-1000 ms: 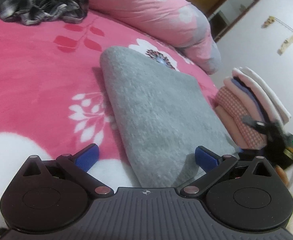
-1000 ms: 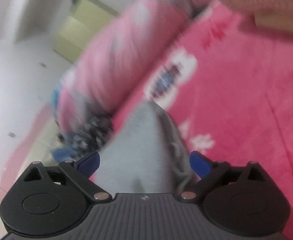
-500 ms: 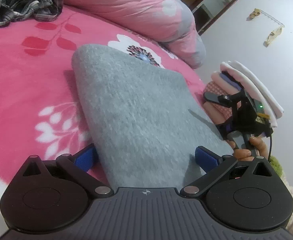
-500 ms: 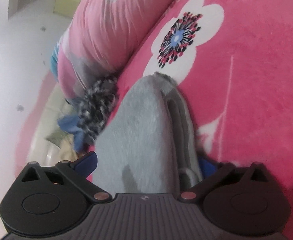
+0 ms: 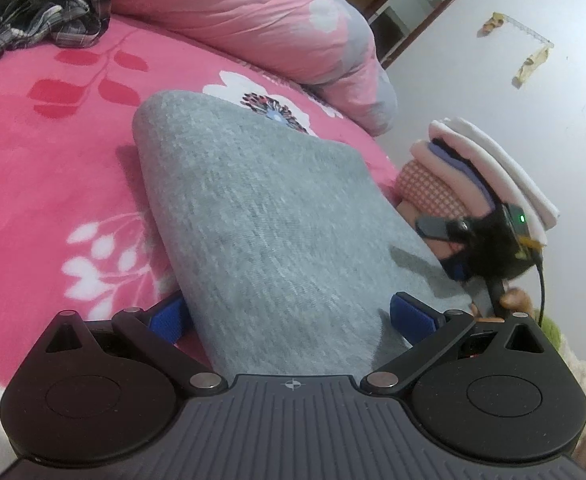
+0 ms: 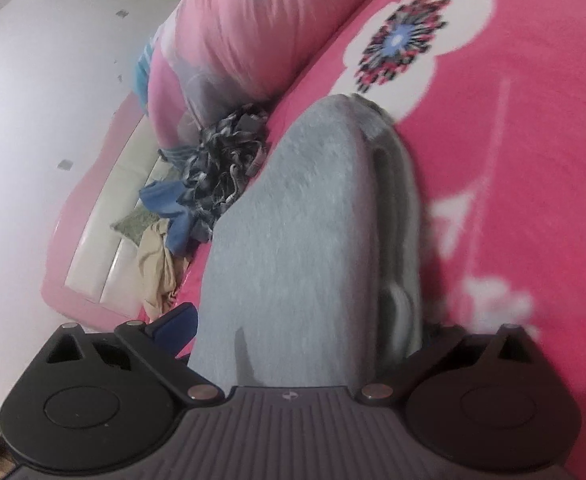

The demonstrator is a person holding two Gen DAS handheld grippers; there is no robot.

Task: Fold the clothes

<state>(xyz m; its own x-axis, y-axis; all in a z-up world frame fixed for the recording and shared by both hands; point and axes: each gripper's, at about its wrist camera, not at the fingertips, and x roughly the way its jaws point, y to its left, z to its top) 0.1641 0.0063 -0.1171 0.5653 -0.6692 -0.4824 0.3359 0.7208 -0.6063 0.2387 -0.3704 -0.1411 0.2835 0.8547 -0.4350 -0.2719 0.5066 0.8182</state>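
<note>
A folded grey garment [image 5: 261,216] lies on the pink flowered bedspread [image 5: 45,152]. My left gripper [image 5: 291,316] is open, its blue pads [image 5: 169,316] straddling the garment's near end. In the left wrist view my right gripper [image 5: 449,248] sits at the garment's right edge, one finger above the cloth and one lower, with a hand below it. In the right wrist view the grey garment [image 6: 293,240] shows its stacked layers on the right. It fills the gap of my open right gripper [image 6: 305,328] and hides the right pad.
A stack of folded clothes [image 5: 473,172] stands at the bed's right edge, just behind the right gripper. A pink duvet [image 5: 253,12] runs along the back. Unfolded dark plaid clothing [image 5: 33,4] lies far left, with blue and beige pieces [image 6: 169,208] beside it.
Both grippers have closed in on the grey garment. Its near end now lies between my left fingers, and its right edge fills the gap of my right gripper. Finger width looks unchanged.
</note>
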